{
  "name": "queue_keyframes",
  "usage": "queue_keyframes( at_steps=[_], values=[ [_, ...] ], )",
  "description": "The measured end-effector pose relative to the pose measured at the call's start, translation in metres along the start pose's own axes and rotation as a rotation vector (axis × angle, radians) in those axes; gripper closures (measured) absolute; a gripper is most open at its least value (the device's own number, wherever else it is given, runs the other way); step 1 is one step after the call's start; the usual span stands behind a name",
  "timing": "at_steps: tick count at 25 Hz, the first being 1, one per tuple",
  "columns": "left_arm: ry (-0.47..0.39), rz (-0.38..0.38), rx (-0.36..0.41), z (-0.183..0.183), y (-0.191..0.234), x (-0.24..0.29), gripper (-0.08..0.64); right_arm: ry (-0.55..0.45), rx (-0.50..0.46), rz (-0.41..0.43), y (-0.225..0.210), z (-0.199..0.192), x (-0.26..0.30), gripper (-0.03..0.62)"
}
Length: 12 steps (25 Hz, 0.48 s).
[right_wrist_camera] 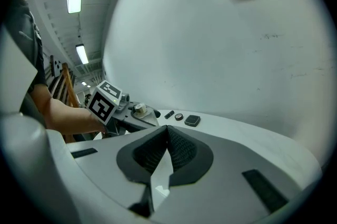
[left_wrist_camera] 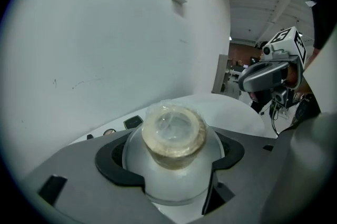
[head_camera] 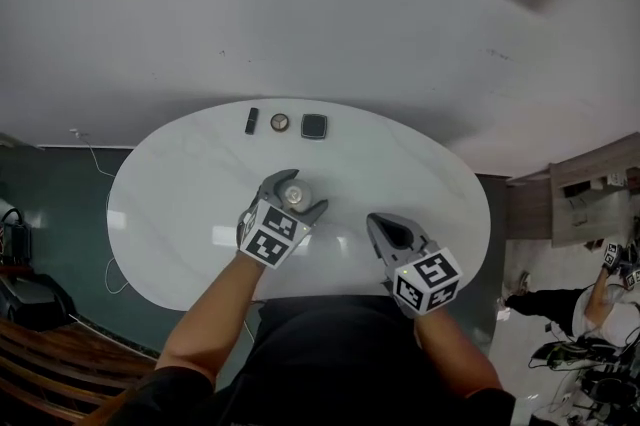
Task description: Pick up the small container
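The small container [head_camera: 295,193] is a clear round jar with a beige lid [left_wrist_camera: 174,131], standing near the middle of the white oval table [head_camera: 170,204]. My left gripper [head_camera: 300,190] has a jaw on each side of the jar, and both pads press against its clear body [left_wrist_camera: 174,175]. The right gripper view shows the jar [right_wrist_camera: 139,108] in that grip. My right gripper [head_camera: 376,225] is off to the jar's right, above the table's near part. Its jaws are shut together [right_wrist_camera: 167,131] with nothing between them.
Along the table's far edge lie a black stick [head_camera: 251,120], a round compact [head_camera: 279,122] and a dark square case [head_camera: 314,125]. A white wall rises just behind the table. A wooden bench [head_camera: 45,369] stands at the lower left.
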<state>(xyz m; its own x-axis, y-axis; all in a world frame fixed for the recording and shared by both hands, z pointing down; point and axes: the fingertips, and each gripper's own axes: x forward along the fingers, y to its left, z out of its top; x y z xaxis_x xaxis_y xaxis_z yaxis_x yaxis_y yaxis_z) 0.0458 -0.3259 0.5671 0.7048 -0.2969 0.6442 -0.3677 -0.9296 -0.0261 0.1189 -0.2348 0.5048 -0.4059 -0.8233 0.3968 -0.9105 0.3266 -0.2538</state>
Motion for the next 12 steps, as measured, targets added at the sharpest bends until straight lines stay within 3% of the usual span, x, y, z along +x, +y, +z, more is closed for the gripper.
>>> queue_keyframes(
  at_steps=[12],
  values=[
    [-0.1, 0.0, -0.002, 0.034, -0.018, -0.077, 0.207, -0.059, -0.105, 0.063, 0.024, 0.034, -0.001, 0.597]
  ],
)
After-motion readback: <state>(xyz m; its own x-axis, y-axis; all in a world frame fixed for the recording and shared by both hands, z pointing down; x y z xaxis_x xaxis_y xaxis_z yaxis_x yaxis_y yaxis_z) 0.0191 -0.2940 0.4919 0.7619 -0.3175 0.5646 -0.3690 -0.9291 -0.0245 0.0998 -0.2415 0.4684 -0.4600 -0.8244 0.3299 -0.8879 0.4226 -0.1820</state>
